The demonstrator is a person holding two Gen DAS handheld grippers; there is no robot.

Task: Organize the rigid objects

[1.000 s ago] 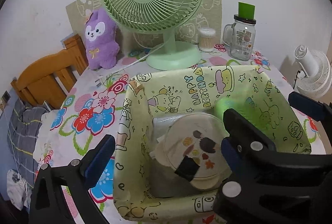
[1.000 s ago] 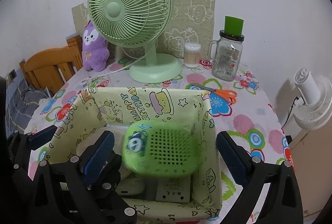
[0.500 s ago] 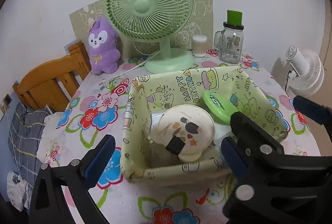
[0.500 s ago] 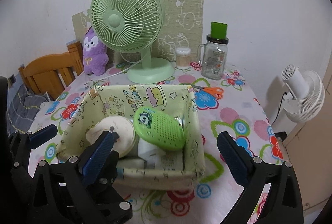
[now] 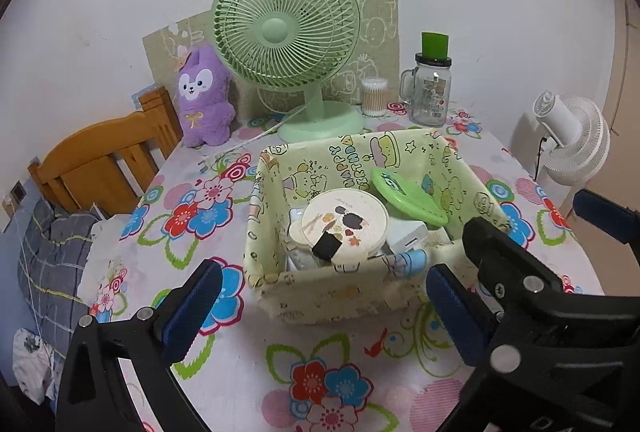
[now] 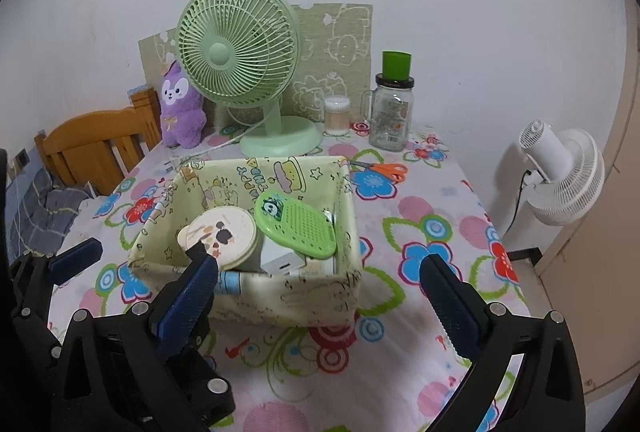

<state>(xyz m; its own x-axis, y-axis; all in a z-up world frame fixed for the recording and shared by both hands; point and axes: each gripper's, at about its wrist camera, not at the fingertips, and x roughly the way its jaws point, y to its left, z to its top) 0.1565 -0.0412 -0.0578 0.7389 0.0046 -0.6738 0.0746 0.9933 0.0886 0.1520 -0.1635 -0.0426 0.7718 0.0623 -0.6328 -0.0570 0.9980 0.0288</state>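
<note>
Left gripper (image 5: 320, 306): jaws spread wide, nothing between them; it hangs above the tablecloth (image 5: 248, 364), short of the bin's near wall.
Right gripper (image 6: 320, 298): jaws spread wide, empty; it too sits on the near side of the bin, beside the left gripper.
Bin (image 5: 332, 292): soft yellow-green box with cartoon print, just ahead of both grippers, standing on the table; its near wall sags a little.
Round tin (image 5: 344, 222): cream lid with small pictures, lying tilted in the bin, ahead of the left gripper, on top of other items.
Green case (image 6: 298, 226): flat, perforated, with a panda face; it leans inside the bin toward its right wall, ahead of the right gripper, touching the tin's edge.
White box (image 6: 282, 264): under the green case, partly hidden.
Blue tube (image 5: 410, 258): lying along the bin's near wall, only its end showing.
Fan (image 5: 286, 32): green, upright beyond the bin.
Plush (image 5: 204, 98): purple, far left of the fan.
Jar (image 6: 392, 116): glass, green cap on top, far right of the fan.
Scissors (image 6: 382, 168): orange handles, flat on the cloth past the bin's right corner.
</note>
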